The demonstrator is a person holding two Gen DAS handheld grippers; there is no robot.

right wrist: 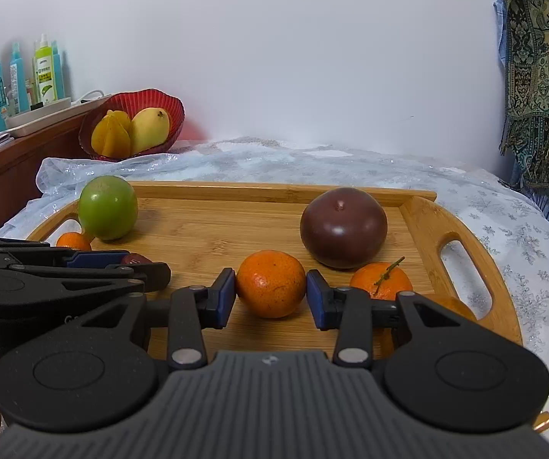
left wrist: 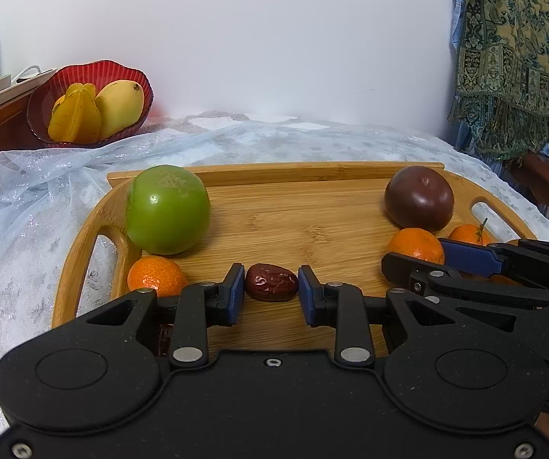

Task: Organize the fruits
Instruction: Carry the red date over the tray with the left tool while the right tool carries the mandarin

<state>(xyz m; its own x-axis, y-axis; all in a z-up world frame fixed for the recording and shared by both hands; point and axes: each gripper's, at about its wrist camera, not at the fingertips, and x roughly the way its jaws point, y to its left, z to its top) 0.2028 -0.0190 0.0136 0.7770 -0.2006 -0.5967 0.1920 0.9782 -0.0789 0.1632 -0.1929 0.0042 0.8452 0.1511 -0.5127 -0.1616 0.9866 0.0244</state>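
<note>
A bamboo tray (left wrist: 293, 222) holds a green apple (left wrist: 167, 208), a dark purple fruit (left wrist: 419, 198), several tangerines and a red date (left wrist: 271, 281). My left gripper (left wrist: 271, 287) brackets the date, its blue pads touching both ends. My right gripper (right wrist: 270, 292) has its pads against a tangerine (right wrist: 270, 284) resting on the tray (right wrist: 236, 225). Another tangerine with a stem (right wrist: 379, 281) lies just right of it. One tangerine (left wrist: 156, 275) sits left of my left gripper. The right gripper also shows in the left wrist view (left wrist: 446, 264).
A red bowl (left wrist: 44, 99) with a star fruit (left wrist: 77, 114) and a mango (left wrist: 119, 107) stands at the back left on a lacy cloth (left wrist: 25, 229). Bottles (right wrist: 44, 72) line a wooden shelf on the left. A patterned scarf (left wrist: 512, 57) hangs at right.
</note>
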